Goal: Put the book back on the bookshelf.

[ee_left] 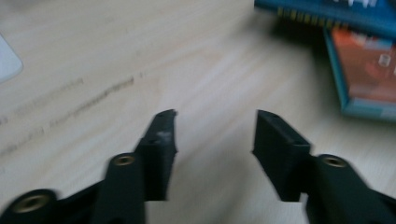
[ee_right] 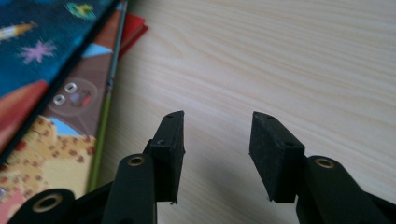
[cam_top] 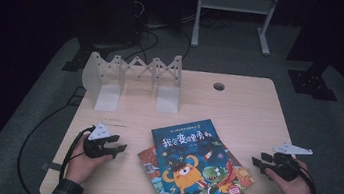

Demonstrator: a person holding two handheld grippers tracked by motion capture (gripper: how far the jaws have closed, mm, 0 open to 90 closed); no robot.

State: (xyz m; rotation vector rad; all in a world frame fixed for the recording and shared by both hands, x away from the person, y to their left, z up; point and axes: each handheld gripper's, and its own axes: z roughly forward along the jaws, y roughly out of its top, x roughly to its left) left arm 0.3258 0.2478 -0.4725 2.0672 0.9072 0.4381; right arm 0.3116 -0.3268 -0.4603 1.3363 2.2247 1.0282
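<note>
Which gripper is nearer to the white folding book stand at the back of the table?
Left. The left gripper sits just in front of the book stand, on its side of the table; the right gripper lies across the book pile, far right.

Lower books of the stack point(cam_top: 237, 179) mostly hidden under the top blue book point(cam_top: 191, 165).

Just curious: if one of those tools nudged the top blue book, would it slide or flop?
The top book lies flat on two others, so it would probably slide off them. It looks thin, likely a bit bendy if lifted by one edge.
</note>
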